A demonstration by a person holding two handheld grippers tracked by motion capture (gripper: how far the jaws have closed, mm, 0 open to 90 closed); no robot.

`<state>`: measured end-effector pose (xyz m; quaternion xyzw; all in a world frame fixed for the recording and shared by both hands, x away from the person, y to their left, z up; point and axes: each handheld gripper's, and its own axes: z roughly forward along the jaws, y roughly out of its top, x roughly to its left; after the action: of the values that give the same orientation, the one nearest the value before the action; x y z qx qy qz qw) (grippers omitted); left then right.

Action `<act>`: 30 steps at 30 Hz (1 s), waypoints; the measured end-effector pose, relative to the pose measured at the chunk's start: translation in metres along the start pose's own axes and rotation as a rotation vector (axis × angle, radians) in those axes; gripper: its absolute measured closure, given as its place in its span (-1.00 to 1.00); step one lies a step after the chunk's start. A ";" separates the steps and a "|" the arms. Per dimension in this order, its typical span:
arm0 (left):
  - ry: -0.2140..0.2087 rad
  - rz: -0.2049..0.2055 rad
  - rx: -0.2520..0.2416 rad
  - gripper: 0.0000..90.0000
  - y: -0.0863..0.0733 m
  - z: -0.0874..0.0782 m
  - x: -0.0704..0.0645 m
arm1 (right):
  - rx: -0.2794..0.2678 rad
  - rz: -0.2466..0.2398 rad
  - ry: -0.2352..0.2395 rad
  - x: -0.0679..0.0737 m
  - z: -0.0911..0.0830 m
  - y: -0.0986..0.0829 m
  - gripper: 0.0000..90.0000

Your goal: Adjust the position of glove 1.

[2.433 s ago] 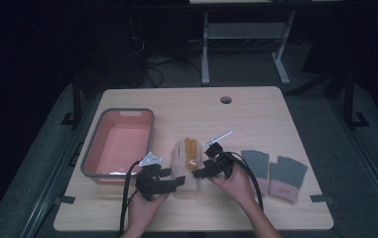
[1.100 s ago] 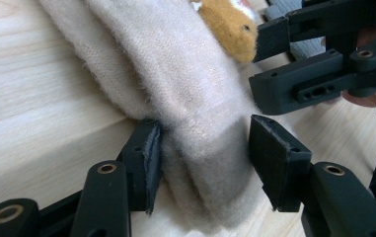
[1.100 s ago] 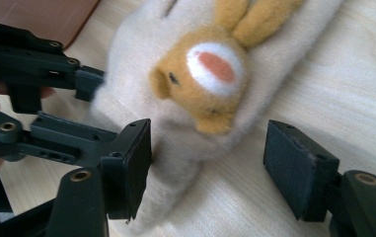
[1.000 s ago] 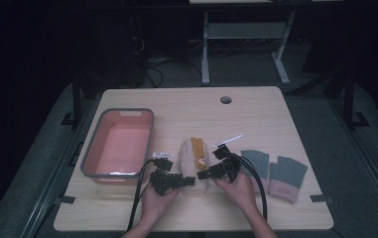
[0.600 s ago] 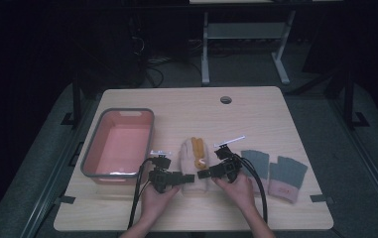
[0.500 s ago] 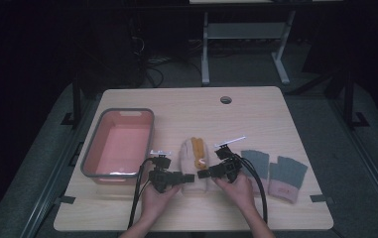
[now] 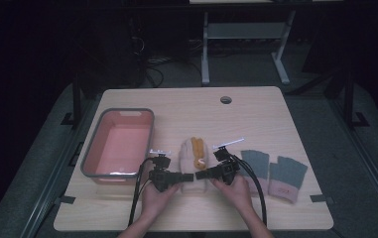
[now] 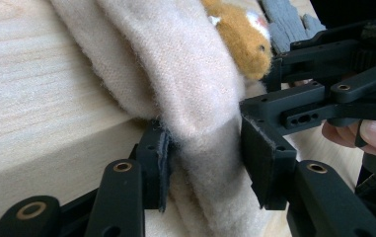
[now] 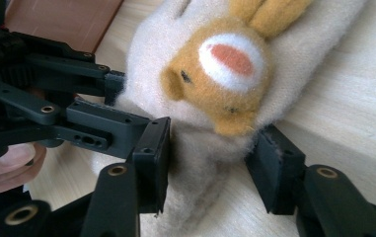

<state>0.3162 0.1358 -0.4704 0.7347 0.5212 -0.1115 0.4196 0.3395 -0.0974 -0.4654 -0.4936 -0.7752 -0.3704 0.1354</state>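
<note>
High view, hand-held grippers: left hand-held gripper (image 7: 189, 176) and right hand-held gripper (image 7: 201, 174) meet tip to tip at the near end of the cream sock (image 7: 192, 159), at about 6 o'clock from the desk's middle.
Left hand-held gripper state: jaws parted around the sock's cuff (image 8: 210, 163); cloth lies against one pad, the other pad stands just off it, so not yet clamped.
Right hand-held gripper state: jaws spread to either side of the cuff below the orange animal face (image 9: 225, 74), cloth between them, no squeeze visible.
Task thing: the sock lies flat on the desk (image 7: 256, 114), toe toward 12 o'clock, cuff toward the person.
Outward, 9 o'clock: pink bin (image 7: 97, 158), nothing in it, just beside the left hand.
Outward, 3 o'clock: two grey socks (image 7: 256, 163) side by side, with pink cuffs, near the right hand.
Progress, judged: both tools are placed on the cuff; closing on it, lifting and moving the sock are left. The grey pair looks untouched.
</note>
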 end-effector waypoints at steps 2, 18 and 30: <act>-0.001 -0.001 -0.003 0.27 0.000 0.001 0.000 | 0.001 0.011 0.004 0.000 0.000 0.000 0.22; -0.055 -0.035 0.006 0.42 0.003 0.002 0.007 | 0.000 -0.016 0.034 0.002 0.001 0.004 0.58; -0.046 -0.006 0.001 0.46 0.003 0.000 0.005 | 0.005 -0.023 0.019 0.003 -0.001 0.004 0.41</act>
<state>0.3208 0.1390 -0.4725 0.7305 0.5136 -0.1298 0.4310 0.3418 -0.0953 -0.4613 -0.4805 -0.7805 -0.3748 0.1398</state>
